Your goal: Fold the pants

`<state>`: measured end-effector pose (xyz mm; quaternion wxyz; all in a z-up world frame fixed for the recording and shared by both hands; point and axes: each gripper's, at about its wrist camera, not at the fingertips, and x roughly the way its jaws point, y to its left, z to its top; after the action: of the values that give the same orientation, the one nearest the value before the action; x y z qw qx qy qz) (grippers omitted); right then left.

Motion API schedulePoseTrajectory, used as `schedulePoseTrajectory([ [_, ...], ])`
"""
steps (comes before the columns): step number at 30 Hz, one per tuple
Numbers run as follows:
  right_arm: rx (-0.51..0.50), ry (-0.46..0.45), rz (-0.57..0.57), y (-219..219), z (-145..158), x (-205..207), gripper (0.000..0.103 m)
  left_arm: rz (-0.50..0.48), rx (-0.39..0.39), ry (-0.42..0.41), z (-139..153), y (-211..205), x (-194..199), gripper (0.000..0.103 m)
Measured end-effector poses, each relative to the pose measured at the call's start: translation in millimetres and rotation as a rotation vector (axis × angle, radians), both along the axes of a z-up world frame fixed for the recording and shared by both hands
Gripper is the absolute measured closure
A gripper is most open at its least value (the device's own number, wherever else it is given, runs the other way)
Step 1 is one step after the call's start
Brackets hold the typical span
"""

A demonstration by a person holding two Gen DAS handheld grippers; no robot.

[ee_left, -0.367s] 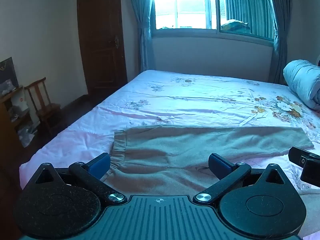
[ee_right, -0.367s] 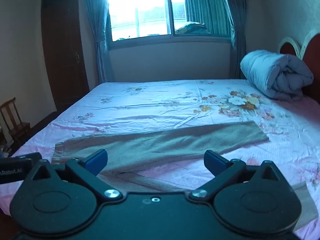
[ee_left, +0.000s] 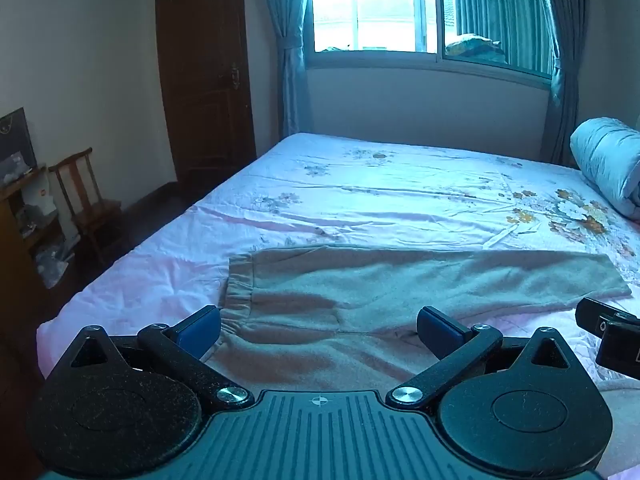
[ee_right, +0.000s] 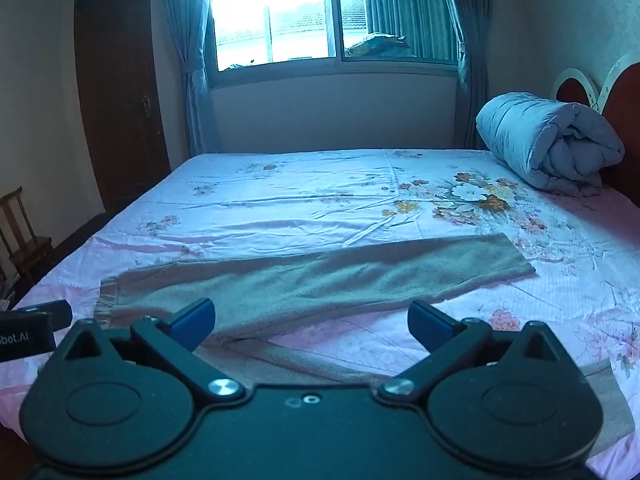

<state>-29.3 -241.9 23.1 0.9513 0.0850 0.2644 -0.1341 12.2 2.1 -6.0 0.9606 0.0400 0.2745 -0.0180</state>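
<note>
We see the pants (ee_left: 360, 292) spread flat on the bed (ee_left: 380, 200), filling the lower middle of the left wrist view, with the elastic waistband (ee_left: 234, 296) at the lower left of that frame and one leg running out toward the right edge. Our left gripper (ee_left: 318, 326) hangs just above the waist end, its jaws wide apart and holding nothing, the left blue pad just beside the gathered waistband. In the right wrist view the same far leg (ee_right: 340, 276) lies as a long band across the middle of the frame, while the near leg (ee_right: 600, 392) angles away toward the lower right corner, so the two legs are splayed with pink sheet showing between them. Our right gripper (ee_right: 312, 320) hovers over that gap, jaws also fully apart and empty. We judge the step in hand to be the first fold, bringing one leg over the other. To do it well, we should take the near leg at two places, the waist side with the left and the hem side with the right, pinching only that layer and not the sheet under it. Then we lift both ends together and lay the edges flush on the far leg. The soft cloth will likely sag between the two grips, so we keep it lightly taut. A rolled quilt (ee_right: 548, 140) sits at the upper right, well apart from our work.
</note>
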Motion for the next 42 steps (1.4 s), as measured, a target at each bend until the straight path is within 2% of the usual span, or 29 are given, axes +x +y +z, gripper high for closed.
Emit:
schedulePoseTrajectory([
  [8, 0.000, 0.009, -0.005, 22.9, -0.8, -5.5, 0.006, 0.007, 0.006, 0.002, -3.0, -3.2, 3.1, 0.000],
  [42, 0.015, 0.027, -0.017, 18.3, -4.9, -3.3, 0.006, 0.007, 0.006, 0.011, -5.1, -0.4, 3.8, 0.000],
])
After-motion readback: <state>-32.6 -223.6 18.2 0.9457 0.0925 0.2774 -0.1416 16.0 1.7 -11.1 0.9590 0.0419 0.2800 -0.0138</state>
